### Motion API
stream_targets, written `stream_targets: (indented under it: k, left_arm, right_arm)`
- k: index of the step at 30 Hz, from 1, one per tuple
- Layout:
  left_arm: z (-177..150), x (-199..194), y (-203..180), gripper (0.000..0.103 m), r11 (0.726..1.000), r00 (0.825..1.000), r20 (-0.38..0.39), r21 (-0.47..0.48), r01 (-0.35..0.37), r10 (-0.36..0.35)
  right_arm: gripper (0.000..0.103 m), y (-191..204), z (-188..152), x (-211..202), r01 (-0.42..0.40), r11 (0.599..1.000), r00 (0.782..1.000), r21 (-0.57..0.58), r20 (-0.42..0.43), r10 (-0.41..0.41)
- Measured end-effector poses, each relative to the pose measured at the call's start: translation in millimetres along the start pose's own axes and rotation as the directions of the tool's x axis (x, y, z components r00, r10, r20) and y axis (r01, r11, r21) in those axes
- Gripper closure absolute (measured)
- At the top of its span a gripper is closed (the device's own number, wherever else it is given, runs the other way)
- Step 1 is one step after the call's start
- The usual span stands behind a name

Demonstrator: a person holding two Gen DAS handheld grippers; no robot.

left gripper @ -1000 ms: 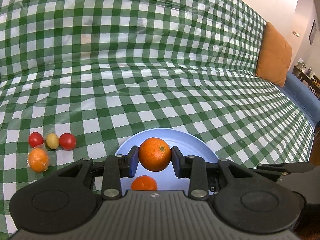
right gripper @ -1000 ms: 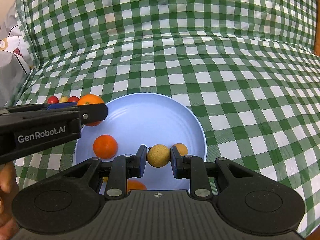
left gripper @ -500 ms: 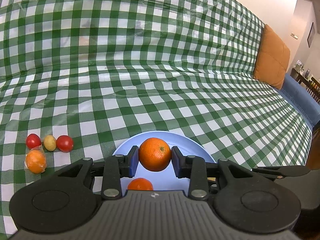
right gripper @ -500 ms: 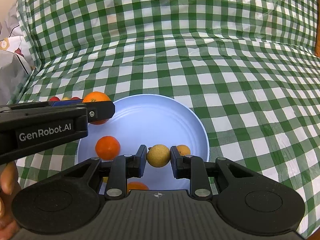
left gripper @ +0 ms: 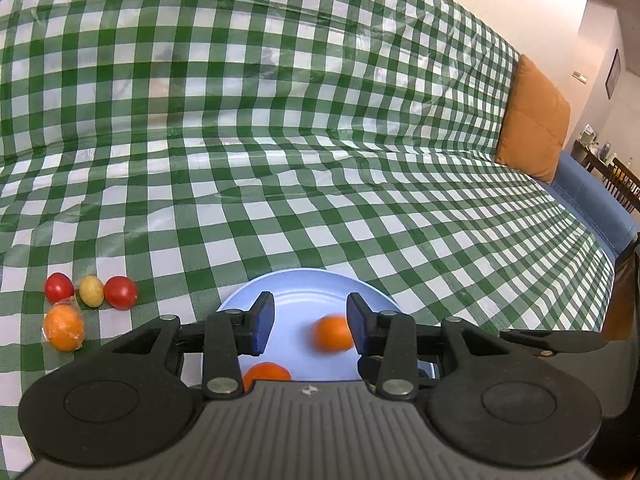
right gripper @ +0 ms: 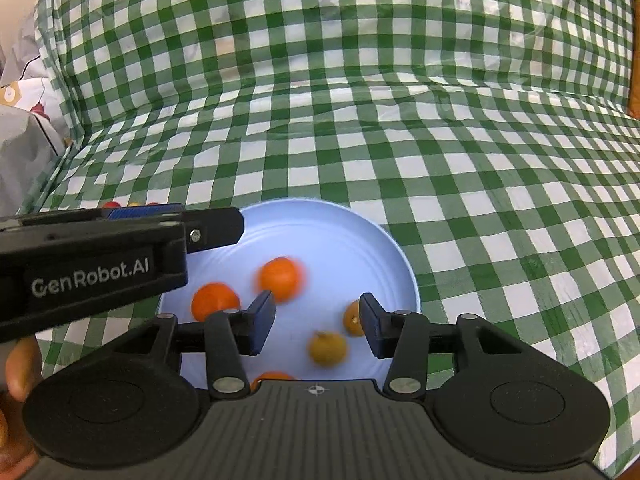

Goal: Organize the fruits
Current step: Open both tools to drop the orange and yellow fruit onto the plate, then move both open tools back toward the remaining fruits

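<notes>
A: While both tools hang over the round pale-blue plate (right gripper: pixel 384 240), how do the jaws stand?

B: Item one, left gripper (left gripper: pixel 310 322): jaws spread wide, holding nothing. Item two, right gripper (right gripper: pixel 317 325): jaws likewise released, nothing between the pads.

A: Fruit near the left jaws?

B: One blurred round orange tangerine (left gripper: pixel 333 334) on the plate, close against the inner side of the right-hand finger; whether it touches is not clear. A second orange tangerine (left gripper: pixel 265 374) lies lower, nearer the tool body, partly hidden by it.

A: And near the right jaws?

B: A small yellow-brown round fruit (right gripper: pixel 327 348), blurred, sits on the plate in the gap, closer to the right-hand finger. A small orange fruit (right gripper: pixel 352 318) is partly covered by that finger's tip. Beyond the left-hand finger the blurred tangerine shows again, with the second tangerine to its left.

A: Off the plate?

B: Left of the left jaws, on the green-and-white checked tablecloth (left gripper: pixel 320 160): two red cherry tomatoes (left gripper: pixel 121 292), a small yellow fruit (left gripper: pixel 91 291) between them, and a plastic-wrapped orange fruit (left gripper: pixel 64 327) just in front.

A: Other entries?

B: An orange cushion (left gripper: pixel 532 120) far beyond the jaws, to the right.
</notes>
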State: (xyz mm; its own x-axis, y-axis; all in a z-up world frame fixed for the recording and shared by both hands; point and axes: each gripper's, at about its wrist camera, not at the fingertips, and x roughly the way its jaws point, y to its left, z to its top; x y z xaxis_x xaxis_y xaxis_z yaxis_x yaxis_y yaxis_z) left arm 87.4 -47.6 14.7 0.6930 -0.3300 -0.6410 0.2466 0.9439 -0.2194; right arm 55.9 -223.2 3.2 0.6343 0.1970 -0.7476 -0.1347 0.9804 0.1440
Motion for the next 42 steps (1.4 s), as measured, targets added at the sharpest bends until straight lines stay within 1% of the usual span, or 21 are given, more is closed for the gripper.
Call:
stream_targets:
  k: [6, 16, 21, 23, 25, 27, 28, 31, 38, 42]
  left_arm:
    - [1.2, -1.1, 3.1, 0.059, 1.0, 1.0, 0.005, -0.013, -0.014, 0.014]
    - [1.9, -6.2, 9.3, 0.059, 0.999, 0.999, 0.011, -0.027, -0.035, 0.036]
    - [3.3, -12.0, 17.1, 0.061, 0.998, 0.999, 0.016, -0.036, -0.047, 0.047]
    - [3.8, -14.8, 20.7, 0.065, 0.998, 0.999, 0.02, -0.036, -0.048, 0.049]
    - [4.2, -17.6, 24.2, 0.066, 0.998, 0.998, 0.023, -0.037, -0.051, 0.052]
    - [4.5, -20.5, 27.8, 0.074, 0.998, 0.998, 0.025, -0.035, -0.056, 0.057]
    - [4.7, -22.1, 30.3, 0.075, 0.998, 0.998, 0.026, -0.034, -0.059, 0.06]
    - [5.5, -27.0, 39.2, 0.078, 0.997, 0.997, 0.03, -0.04, -0.071, 0.072]
    - [8.8, -39.4, 64.4, 0.078, 0.991, 0.993, 0.031, -0.077, -0.108, 0.111]
    - [10.8, -47.1, 81.1, 0.078, 0.987, 0.991, 0.033, -0.1, -0.125, 0.129]
  right_arm:
    - [0.054, -2.2, 1.0, -1.0, 0.012, 1.0, 1.0, 0.01, 0.008, -0.012]
    - [0.055, 2.3, 3.9, -1.4, 0.056, 0.998, 0.998, -0.011, 0.035, -0.056]
    - [0.055, 1.4, 8.6, -3.0, 0.058, 0.998, 0.996, 0.016, 0.062, -0.059]
    - [0.055, 2.3, 9.8, -5.0, 0.061, 0.998, 0.995, 0.021, 0.078, -0.063]
    - [0.055, 5.9, 11.6, -5.1, 0.064, 0.998, 0.994, 0.027, 0.091, -0.066]
    - [0.055, 9.3, 12.4, -6.5, 0.063, 0.998, 0.992, 0.029, 0.104, -0.065]
    - [0.055, 11.3, 12.4, -7.0, 0.062, 0.998, 0.992, 0.029, 0.11, -0.065]
    - [0.055, 15.8, 14.5, -9.9, 0.054, 0.998, 0.989, 0.024, 0.134, -0.057]
    - [0.065, 35.2, 18.9, -12.9, 0.017, 1.0, 0.986, 0.018, 0.168, -0.02]
    - [0.067, 51.9, 21.2, -11.5, -0.01, 1.0, 0.983, 0.016, 0.183, 0.007]
